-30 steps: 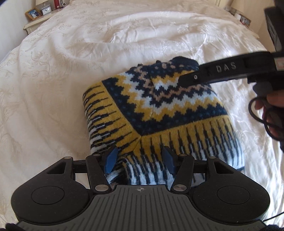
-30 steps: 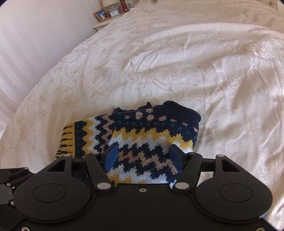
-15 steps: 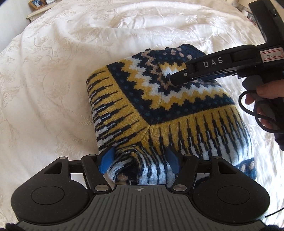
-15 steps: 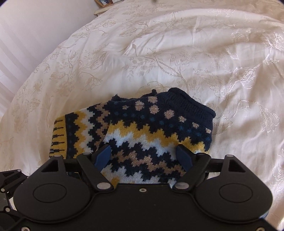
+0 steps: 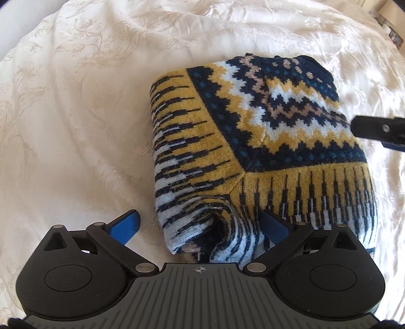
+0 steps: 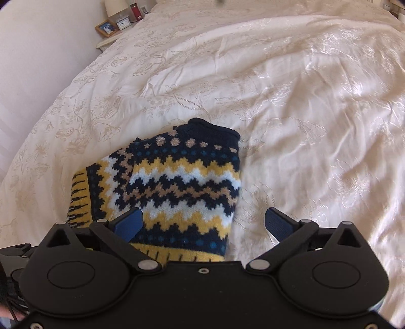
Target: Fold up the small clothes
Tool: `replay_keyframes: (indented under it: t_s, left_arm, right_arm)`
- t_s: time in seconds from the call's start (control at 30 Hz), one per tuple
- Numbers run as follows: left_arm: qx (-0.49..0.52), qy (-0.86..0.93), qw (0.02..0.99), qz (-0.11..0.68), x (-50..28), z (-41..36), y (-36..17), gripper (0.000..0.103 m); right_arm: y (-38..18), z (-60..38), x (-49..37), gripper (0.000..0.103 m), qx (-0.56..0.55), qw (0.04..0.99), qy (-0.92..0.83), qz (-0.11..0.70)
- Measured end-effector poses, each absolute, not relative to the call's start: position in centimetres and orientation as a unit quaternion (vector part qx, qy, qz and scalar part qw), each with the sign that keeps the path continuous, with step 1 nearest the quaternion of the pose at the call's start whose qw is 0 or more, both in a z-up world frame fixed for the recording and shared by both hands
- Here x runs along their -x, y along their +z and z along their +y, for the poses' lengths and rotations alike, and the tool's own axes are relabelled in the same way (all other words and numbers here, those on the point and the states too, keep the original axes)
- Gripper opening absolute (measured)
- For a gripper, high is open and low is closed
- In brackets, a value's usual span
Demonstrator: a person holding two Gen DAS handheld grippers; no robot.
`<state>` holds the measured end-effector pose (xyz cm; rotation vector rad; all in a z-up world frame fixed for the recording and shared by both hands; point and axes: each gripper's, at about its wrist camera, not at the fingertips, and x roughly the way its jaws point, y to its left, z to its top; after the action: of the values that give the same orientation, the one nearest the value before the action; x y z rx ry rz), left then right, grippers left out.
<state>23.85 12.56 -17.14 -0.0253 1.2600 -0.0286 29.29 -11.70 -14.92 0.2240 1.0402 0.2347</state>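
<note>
From the left wrist camera, a folded knitted sweater (image 5: pixel 265 141) lies on a cream bedspread (image 5: pixel 76 126) with a faint floral weave. The sweater is patterned in navy, mustard yellow, white and tan zigzags, with striped bands along its left and near edges. The left gripper (image 5: pixel 200 225) sits low at the sweater's near edge, its jaws spread wide and gripping nothing: one blue finger pad rests over bare bedspread just left of the cloth, the other lies over the sweater's near hem, and a rumpled fold of knit bulges between them. At the right edge of this view, the black tip of the right gripper (image 5: pixel 379 129) pokes in beside the sweater's right side. From the right wrist camera, the same sweater (image 6: pixel 177 182) lies on the bedspread (image 6: pixel 303 101) with its navy collar edge turned away from the camera. The right gripper (image 6: pixel 202 222) hovers at the sweater's near right corner with its jaws wide apart and empty, the left pad above the knit and the right pad over bare bedspread. Far off at the upper left, a bedside table (image 6: pixel 108 40) carries a framed photo (image 6: pixel 107 27), a small clock (image 6: pixel 124 24) and a lamp base.
</note>
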Motion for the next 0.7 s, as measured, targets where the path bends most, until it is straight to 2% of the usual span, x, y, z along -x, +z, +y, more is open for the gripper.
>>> replay_keyframes:
  t_s: [0.4,0.7]
  left_arm:
    - [0.061,-0.007,0.801,0.595,-23.2,15.1,-17.9,0.103]
    - [0.062,-0.053,0.807,0.585,-16.9,15.8,-17.8,0.102]
  right_arm:
    - [-16.5,-15.0,-23.4,0.102,-0.189,0.832,0.067,0.517]
    - [-17.0,-15.7,-20.1,0.102,-0.207,0.821,0.072,0.527]
